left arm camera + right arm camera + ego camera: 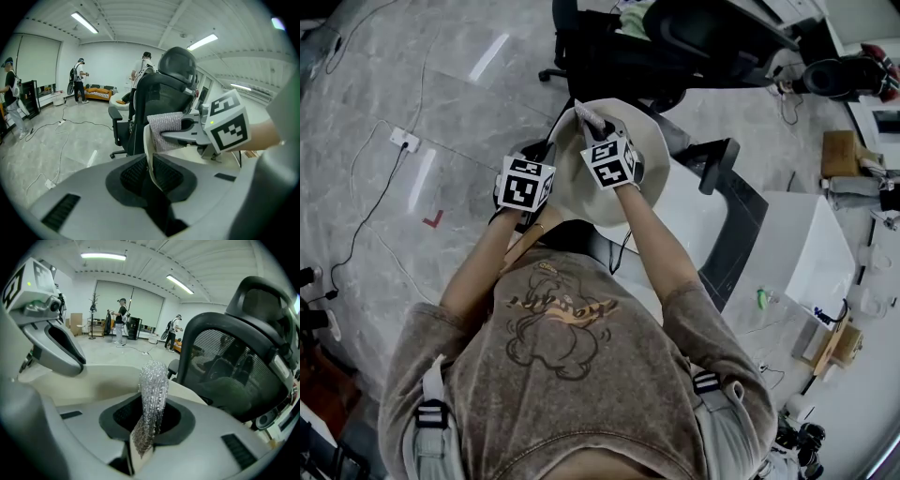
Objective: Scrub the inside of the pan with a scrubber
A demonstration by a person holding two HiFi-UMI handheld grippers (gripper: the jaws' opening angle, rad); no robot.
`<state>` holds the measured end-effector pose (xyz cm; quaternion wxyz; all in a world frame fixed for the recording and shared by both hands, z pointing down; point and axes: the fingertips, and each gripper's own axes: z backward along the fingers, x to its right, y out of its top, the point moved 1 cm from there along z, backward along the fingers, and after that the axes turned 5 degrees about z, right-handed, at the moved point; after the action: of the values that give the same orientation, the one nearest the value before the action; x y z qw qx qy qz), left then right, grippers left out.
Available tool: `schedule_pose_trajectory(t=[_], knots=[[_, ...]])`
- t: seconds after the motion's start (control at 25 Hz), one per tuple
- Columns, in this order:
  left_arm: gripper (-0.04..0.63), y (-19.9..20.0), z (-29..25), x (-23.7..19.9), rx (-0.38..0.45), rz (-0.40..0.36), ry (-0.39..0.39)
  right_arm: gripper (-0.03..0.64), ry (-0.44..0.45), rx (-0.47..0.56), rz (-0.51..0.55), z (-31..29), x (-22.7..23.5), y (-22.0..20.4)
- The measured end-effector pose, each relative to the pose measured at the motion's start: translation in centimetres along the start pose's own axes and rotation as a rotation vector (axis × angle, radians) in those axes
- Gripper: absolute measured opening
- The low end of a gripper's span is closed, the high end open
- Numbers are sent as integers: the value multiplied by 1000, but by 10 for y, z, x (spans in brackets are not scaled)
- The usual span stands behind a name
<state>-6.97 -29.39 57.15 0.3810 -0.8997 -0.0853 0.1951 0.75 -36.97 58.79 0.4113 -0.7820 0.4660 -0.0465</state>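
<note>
Head view: cream pan (652,141) tilted up before the chest, thin rim clamped in the nearly closed jaws of left gripper (151,171). Right gripper (143,427) pinched tight on silvery mesh scrubber (153,385), just inside the pan's rim; contact unclear.

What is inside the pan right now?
Only the silvery scrubber, clamped in the right gripper, shows inside the pan. The inner surface behind that gripper is covered in the head view.
</note>
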Motion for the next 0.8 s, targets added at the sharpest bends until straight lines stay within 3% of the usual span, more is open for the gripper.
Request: schedule_pose_trajectory(t=[0.44,0.68,0.8], knots=[[54,1,1,-1,-6,6,-13,71,-204,-140,50,14,61,-36],[54,1,2,-1,-14,5,-9,71,-250,-236,131,34,79,-55],[54,1,1,0,-14,6,-4,71,-267,-271,112,47,87,-67]])
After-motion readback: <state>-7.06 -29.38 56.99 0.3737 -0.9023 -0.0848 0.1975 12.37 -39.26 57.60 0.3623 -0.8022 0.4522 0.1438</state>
